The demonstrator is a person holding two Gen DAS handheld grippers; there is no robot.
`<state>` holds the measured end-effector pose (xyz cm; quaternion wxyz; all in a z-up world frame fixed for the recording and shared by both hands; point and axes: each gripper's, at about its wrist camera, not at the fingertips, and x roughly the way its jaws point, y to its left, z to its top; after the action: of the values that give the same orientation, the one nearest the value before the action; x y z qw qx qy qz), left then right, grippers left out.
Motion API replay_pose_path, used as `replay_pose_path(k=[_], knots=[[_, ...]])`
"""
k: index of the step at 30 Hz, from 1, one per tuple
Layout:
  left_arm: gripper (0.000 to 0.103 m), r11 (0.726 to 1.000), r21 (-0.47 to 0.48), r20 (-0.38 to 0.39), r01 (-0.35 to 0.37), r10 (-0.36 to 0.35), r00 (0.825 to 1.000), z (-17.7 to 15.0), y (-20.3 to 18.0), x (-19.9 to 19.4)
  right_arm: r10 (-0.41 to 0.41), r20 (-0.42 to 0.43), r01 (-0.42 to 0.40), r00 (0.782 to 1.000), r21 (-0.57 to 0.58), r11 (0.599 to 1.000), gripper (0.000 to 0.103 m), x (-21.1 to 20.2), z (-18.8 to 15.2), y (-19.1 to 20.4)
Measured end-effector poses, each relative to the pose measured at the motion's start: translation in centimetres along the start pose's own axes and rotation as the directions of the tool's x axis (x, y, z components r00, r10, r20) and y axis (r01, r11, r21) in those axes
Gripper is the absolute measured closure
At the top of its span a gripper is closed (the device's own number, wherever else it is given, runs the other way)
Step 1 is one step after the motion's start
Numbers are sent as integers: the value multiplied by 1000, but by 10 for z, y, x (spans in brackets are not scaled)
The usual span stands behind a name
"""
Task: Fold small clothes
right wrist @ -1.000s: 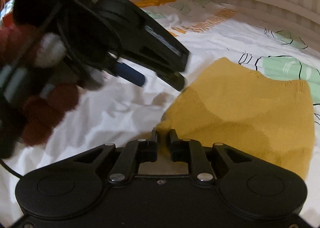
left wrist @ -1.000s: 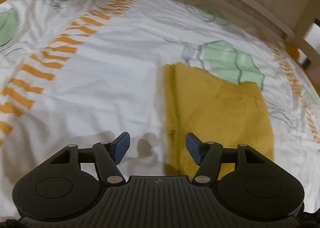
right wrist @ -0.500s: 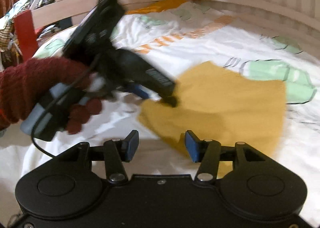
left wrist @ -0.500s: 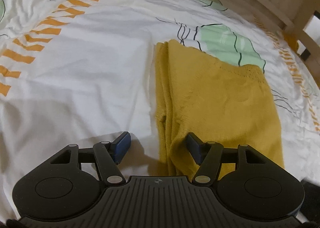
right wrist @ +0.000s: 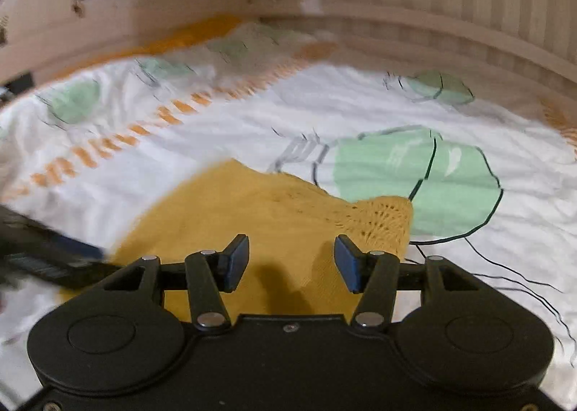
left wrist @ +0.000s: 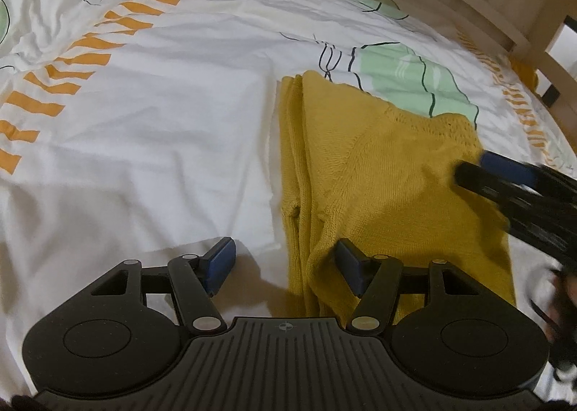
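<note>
Yellow knit garment [left wrist: 378, 176] lies flat on the bed sheet [left wrist: 162, 129], already doubled over: its stacked edges run in a straight line just ahead of the left tool [left wrist: 285, 266], slightly toward that tool's right finger. The left tool stands spread, nothing between its pads; its right pad sits over the garment's near corner and its left pad over bare sheet. The right tool [right wrist: 292, 263] is likewise spread and empty, hanging over the garment's near right part, with the openwork hem just ahead of its right finger. In the left wrist view it shows blurred at the garment's right edge.

The step in hand appears to be the pause between folds: one fold is laid, and both tools are free above the cloth. The next move probably calls for lowering each tool onto an edge or corner, pinching all layers together, and carrying them across for a second fold without dragging the layers apart.

Counted: one yellow garment, two tools, one printed sheet with green leaf shapes and orange stripes, and a wooden bed frame [right wrist: 414, 25] beyond it
</note>
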<state>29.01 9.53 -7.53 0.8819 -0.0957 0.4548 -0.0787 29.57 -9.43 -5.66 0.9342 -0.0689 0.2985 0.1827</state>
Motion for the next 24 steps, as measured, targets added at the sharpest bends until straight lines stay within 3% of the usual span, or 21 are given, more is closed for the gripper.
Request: replay_pose_path(k=[3,8,11,15,20,24], knots=[[42,1000,-2,-2,2,-2,1000,0,0,0,-6,-58,6,998,-14,1000,41,32,-8,2],[42,1000,-21,-7,12,-12,1000,0,1,0,14,-46,-15,999,-8,1000,40,21,-6,-1],[42,999,-34,-15,28,-28,999,-2,0,-3,54,-12,-53,998,44,998,30,4,-4,-15],[42,996,-49,-35,72,-73,997,-6,-2,-7,22,57,-30,998,143,989,15,-21,-8,-40],[41,986,-78,-62,150,-155,986,-10,-7,-8,43,33,-51,999,309,950,11,-22,-18,-78],[41,976,-89,-72,201,-207,976,-9,-11,0,146,19,-140,989,435,890,11,-6,-30,-99]])
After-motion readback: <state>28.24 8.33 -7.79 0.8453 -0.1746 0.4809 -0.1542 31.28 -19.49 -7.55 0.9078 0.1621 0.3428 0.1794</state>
